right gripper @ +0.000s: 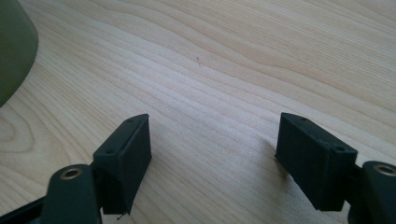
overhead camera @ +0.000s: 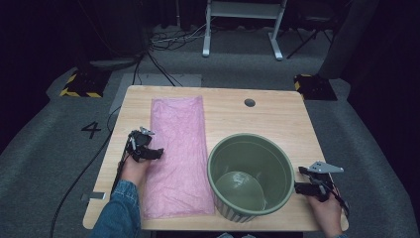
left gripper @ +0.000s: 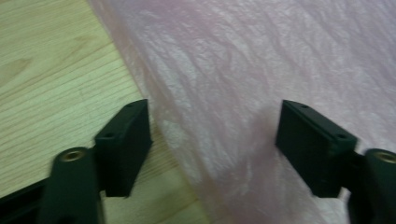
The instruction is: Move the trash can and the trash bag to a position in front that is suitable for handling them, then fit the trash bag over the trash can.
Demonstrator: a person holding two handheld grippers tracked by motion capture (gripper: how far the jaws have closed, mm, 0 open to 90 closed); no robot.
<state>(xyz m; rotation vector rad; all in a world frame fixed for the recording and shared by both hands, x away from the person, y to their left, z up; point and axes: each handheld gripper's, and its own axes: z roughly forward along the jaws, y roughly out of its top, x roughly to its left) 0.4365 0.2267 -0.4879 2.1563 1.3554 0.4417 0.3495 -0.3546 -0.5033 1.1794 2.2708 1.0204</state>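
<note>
A thin pink plastic sheet lies flat on the left half of the wooden table, running from the far side to the near edge. My left gripper rests at the sheet's left edge with its jaws wide apart. In the left gripper view that wrinkled pink sheet fills the gap, its edge close to the left jaw, and the pads do not press on it. A green bucket stands upright to the right of the sheet. My right gripper sits just right of the bucket, open over bare wood.
A round cable hole is set in the table's far side. The bucket's green wall shows at the left edge of the right gripper view. Grey carpet, cables and a white desk frame lie beyond the table.
</note>
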